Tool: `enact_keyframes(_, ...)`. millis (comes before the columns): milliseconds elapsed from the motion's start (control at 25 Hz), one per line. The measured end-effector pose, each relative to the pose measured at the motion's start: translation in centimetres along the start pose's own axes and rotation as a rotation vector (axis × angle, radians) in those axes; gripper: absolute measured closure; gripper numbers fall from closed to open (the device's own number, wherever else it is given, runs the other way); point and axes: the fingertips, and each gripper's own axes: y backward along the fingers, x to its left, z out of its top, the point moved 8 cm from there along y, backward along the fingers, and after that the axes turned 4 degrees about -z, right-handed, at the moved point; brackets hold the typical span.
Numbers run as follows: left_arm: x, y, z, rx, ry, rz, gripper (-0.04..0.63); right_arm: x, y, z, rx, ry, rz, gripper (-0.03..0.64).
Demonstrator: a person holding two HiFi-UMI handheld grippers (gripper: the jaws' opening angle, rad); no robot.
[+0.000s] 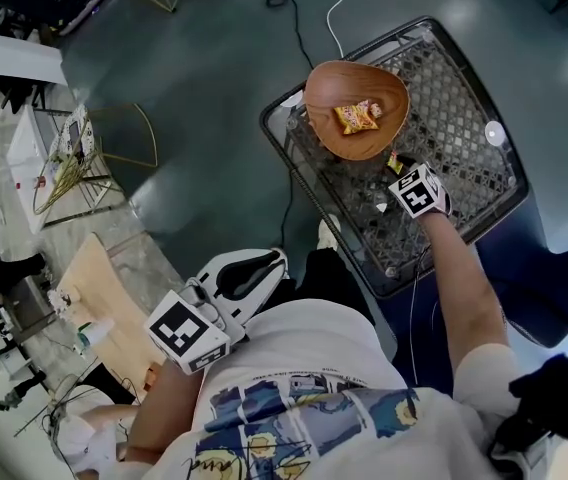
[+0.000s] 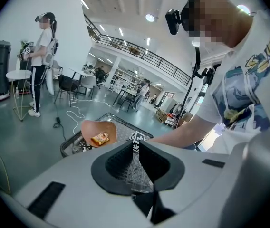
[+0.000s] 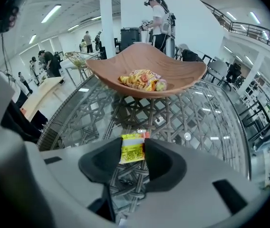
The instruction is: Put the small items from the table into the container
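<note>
A brown wooden bowl (image 1: 356, 108) (image 3: 147, 65) (image 2: 93, 127) stands on the far-left part of a glass-topped wicker table (image 1: 464, 118) (image 3: 197, 122). An orange snack packet (image 1: 358, 116) (image 3: 142, 79) (image 2: 100, 138) lies in the bowl. My right gripper (image 1: 396, 165) (image 3: 132, 152) points steeply down just in front of the bowl. It is shut on a small yellow packet (image 3: 132, 147) with a red edge, held upright just above the glass. My left gripper (image 1: 276, 260) (image 2: 136, 148) is shut and empty, held back near my body, off the table.
A small white disc (image 1: 495, 134) lies at the table's right side, and a tiny white piece (image 1: 382, 207) (image 3: 187, 136) lies near my right gripper. Cables (image 1: 304, 28) run over the floor beyond the table. A person (image 2: 42, 56) stands far off.
</note>
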Motion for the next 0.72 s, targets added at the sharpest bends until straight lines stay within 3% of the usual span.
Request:
enact_keyframes(480,-0.2,1.9,-1.1,-0.025,-0.010,-0.022,0.572,0.7,5.9,1.0,-0.081,-0.062,-0.117,0.537)
enact_keyframes(720,-0.1,2.4,-1.1,-0.043,-0.014,-0.038,0.572,1.0,8.7,3.6,-0.133,-0.030,-0.153,0.551)
